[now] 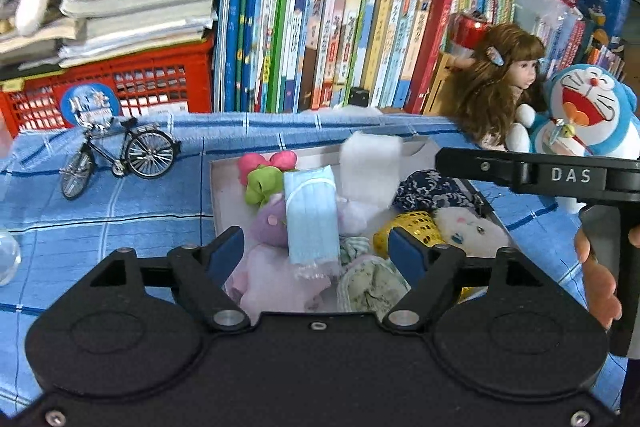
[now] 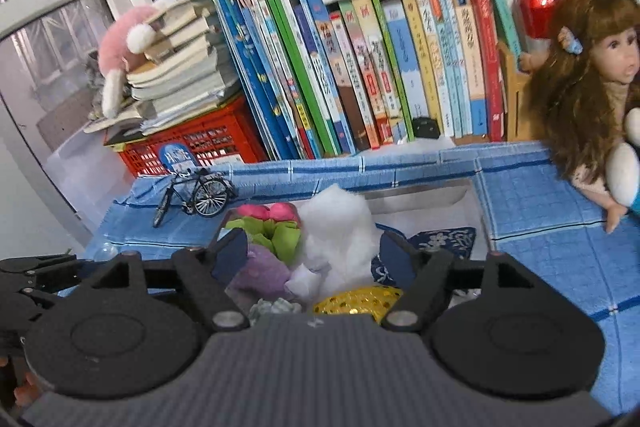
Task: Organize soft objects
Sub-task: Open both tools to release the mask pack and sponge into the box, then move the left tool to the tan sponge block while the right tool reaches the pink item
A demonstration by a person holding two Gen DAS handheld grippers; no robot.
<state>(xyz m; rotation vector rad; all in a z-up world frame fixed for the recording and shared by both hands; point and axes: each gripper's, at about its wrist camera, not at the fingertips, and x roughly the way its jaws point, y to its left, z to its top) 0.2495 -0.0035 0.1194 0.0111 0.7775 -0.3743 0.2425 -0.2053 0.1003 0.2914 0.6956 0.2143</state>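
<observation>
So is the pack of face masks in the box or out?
In: the pack of face masks lies atop soft toys inside the box.

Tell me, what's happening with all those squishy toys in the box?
A person is tidying soft things into a box on the blue cloth. The left gripper is open over a pack of blue face masks lying on the pile, not gripping it. The right gripper is open too, with white fluffy stuffing in front of it. Both grippers hold nothing.
</observation>
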